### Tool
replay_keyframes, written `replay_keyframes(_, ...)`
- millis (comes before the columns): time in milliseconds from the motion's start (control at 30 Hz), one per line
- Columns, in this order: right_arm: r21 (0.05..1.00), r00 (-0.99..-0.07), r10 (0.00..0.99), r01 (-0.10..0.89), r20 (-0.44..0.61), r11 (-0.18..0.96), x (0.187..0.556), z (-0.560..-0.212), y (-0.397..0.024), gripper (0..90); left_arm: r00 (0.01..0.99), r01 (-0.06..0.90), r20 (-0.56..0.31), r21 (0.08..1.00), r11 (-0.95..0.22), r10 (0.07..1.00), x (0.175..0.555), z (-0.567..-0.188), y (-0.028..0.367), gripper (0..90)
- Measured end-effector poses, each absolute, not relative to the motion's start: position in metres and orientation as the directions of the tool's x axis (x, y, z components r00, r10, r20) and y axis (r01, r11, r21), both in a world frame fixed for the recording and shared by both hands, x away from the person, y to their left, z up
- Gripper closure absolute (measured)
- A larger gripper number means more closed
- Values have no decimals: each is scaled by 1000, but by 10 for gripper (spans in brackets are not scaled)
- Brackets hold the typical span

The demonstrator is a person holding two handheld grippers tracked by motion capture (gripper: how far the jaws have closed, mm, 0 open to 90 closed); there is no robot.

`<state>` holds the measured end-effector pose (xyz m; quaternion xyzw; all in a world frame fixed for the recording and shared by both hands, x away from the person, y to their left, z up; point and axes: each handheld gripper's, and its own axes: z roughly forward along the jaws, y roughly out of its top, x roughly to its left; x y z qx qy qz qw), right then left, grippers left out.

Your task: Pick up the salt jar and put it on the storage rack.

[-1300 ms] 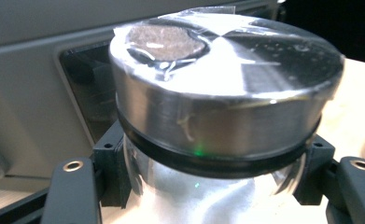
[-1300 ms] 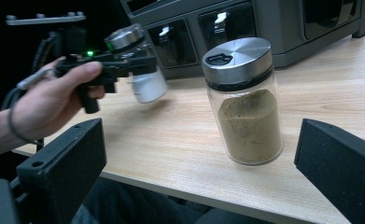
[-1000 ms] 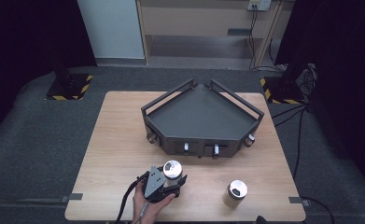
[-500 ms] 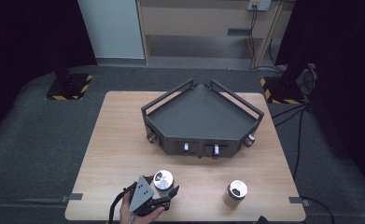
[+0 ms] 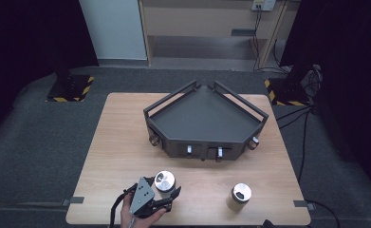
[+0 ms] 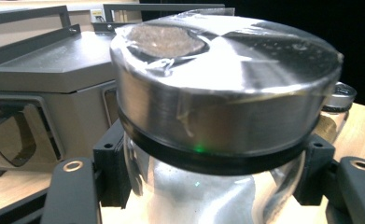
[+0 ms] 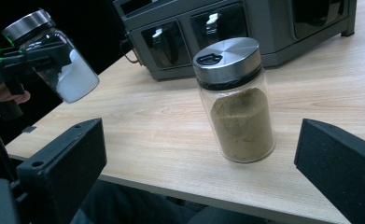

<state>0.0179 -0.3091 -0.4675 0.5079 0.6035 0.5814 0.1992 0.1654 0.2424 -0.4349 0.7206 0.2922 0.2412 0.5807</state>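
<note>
The left tool [image 5: 166,195] is clenched on the white-powder jar [image 5: 164,181], held above the tabletop [image 5: 116,142] near its front edge; the smooth glass could slip if the grip loosens

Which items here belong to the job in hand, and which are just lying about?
In the job:
- left gripper, shut on the white-powder jar
- brown-spice jar
- right gripper, open
- grey rack

Lying about:
- striped floor bases
- floor cables
</note>
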Motion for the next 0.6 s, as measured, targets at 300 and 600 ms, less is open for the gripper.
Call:
replay_keyframes(300,897,-421,828,391,371,-204,20,-469,-311,23,693,101,52,981,-168,719,173,-420,239,303)
replay_keyframes(600,893,-424,820,396,385,-215,20,-469,-313,23,694,107,42,981,-160,719,200,-402,228,304)
